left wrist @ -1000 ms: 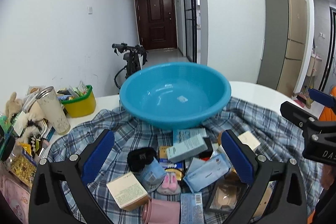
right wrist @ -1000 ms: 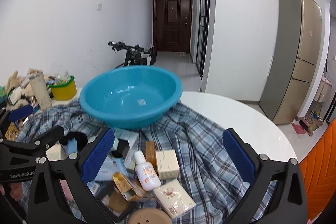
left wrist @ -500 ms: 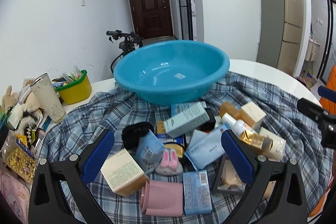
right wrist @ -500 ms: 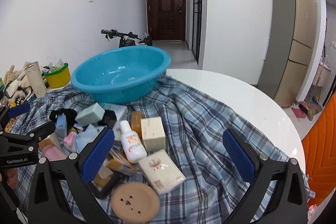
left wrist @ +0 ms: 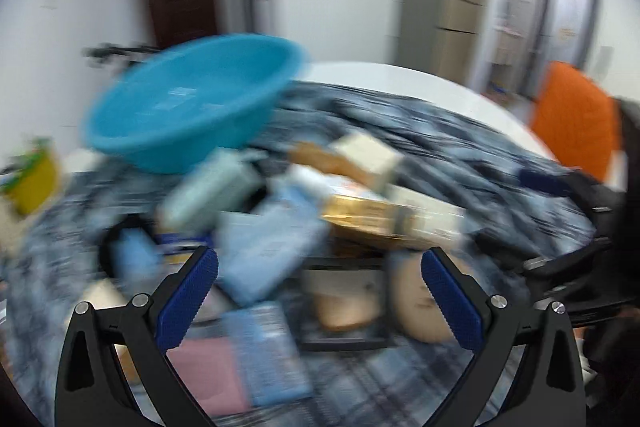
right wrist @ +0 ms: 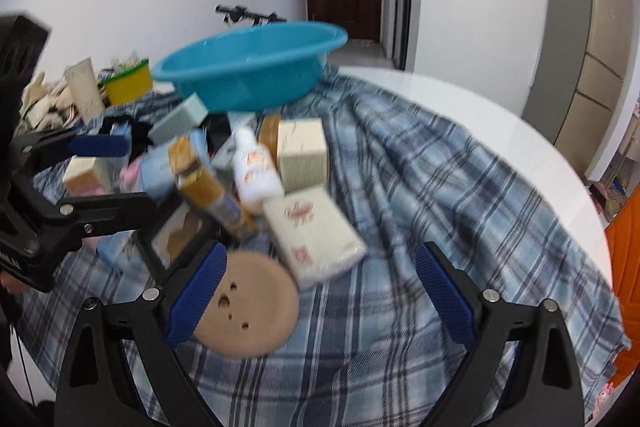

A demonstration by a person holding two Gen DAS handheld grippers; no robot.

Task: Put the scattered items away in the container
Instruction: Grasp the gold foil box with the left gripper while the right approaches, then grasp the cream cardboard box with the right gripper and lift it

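Note:
An empty blue basin (right wrist: 248,67) (left wrist: 192,107) stands at the back of a plaid cloth. In front of it lies a heap of small items: a white bottle (right wrist: 256,167), a cream box (right wrist: 302,155), a gold box (right wrist: 208,191), a white wrapped pack (right wrist: 316,235) and a tan round disc (right wrist: 248,307). My right gripper (right wrist: 320,279) hangs just above the disc and pack, its jaws closing, the pads touching nothing. My left gripper (left wrist: 320,301) is open over a light blue pouch (left wrist: 268,251) and a black frame (left wrist: 344,307); that view is blurred.
A yellow tub (right wrist: 128,87) and a pale tumbler (right wrist: 84,91) stand left of the basin among other clutter. The plaid cloth (right wrist: 440,187) covers most of a white round table (right wrist: 480,115). An orange chair (right wrist: 628,267) is at the right edge.
Both grippers have sunk toward the heap and tilted further down. The left view has swung and blurred. The right jaws stand a little narrower.

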